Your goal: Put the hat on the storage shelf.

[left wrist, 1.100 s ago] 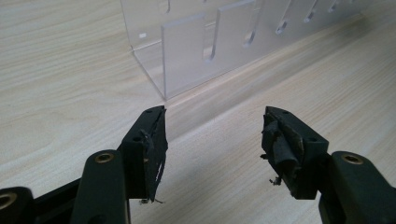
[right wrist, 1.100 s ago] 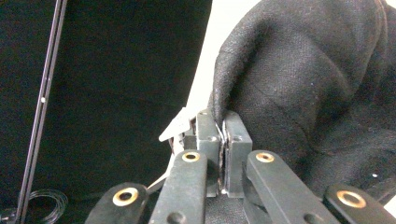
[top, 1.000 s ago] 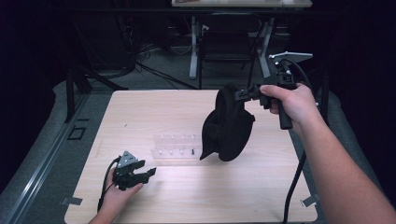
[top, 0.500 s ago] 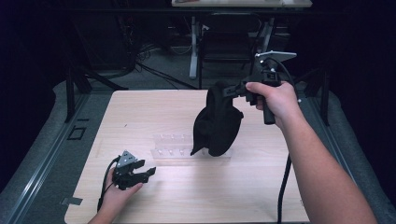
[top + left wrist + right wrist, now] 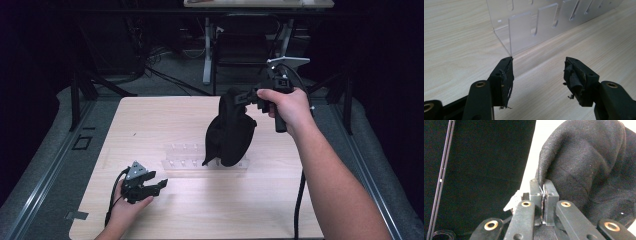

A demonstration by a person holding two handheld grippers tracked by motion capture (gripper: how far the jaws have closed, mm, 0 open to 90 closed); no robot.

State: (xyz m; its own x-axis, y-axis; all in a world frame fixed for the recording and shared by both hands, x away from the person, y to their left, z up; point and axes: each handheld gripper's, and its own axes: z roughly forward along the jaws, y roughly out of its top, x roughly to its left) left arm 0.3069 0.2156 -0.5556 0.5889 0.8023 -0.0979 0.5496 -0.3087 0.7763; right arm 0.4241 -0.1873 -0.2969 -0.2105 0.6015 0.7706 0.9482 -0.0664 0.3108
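At the lower left of the high view, the left gripper [image 5: 159,185] rests on the pale wood-grain table [image 5: 150,120], its two black jaws spread wide with nothing between them. Just beyond, at mid-frame, stands one clear acrylic rack [image 5: 185,157], flat-walled with slotted notches. At right centre, one soft, matte black cloth cap [image 5: 230,130] hangs in a rounded bulge over the rack's right end, its edge pinched between the pressed-together jaws of the right gripper [image 5: 239,98].
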